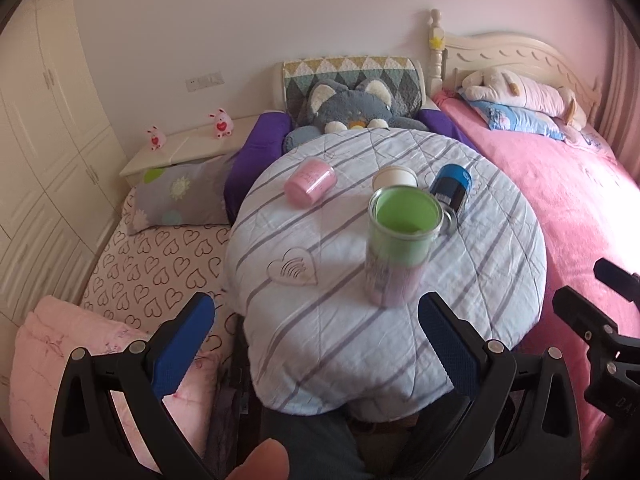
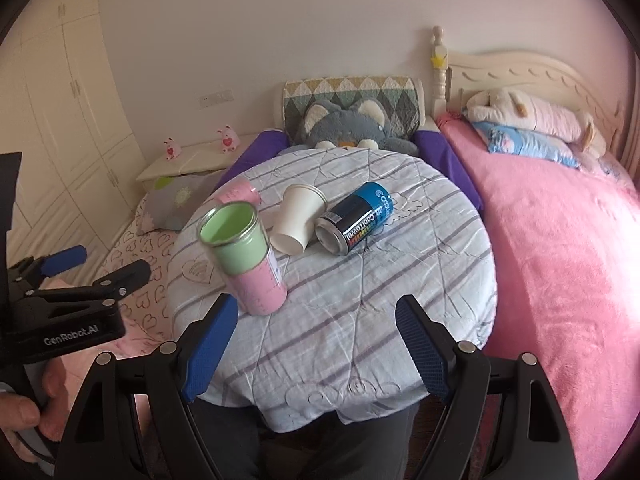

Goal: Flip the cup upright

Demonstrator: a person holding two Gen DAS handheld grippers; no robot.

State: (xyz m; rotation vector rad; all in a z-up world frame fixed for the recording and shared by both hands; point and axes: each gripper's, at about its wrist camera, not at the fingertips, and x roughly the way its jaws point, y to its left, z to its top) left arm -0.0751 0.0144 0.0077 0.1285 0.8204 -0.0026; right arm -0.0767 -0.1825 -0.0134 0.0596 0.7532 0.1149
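Observation:
A green-and-pink cup (image 1: 394,250) (image 2: 248,256) stands upright, mouth up, on the round table's striped cloth (image 1: 360,332) (image 2: 352,320). A pink cup (image 1: 310,181) (image 2: 237,193), a white paper cup (image 1: 394,178) (image 2: 298,218) and a blue can (image 1: 450,188) (image 2: 356,216) lie on their sides behind it. My left gripper (image 1: 316,344) is open and empty, just short of the upright cup. My right gripper (image 2: 320,354) is open and empty, near the table's front edge, the upright cup by its left finger.
A pink bed (image 1: 568,200) (image 2: 560,248) lies right of the table, a heart-print mattress (image 1: 160,264) and folded pink quilt (image 1: 52,360) left. A grey plush (image 1: 352,108) (image 2: 348,128) sits behind. Each gripper shows at the edge of the other's view.

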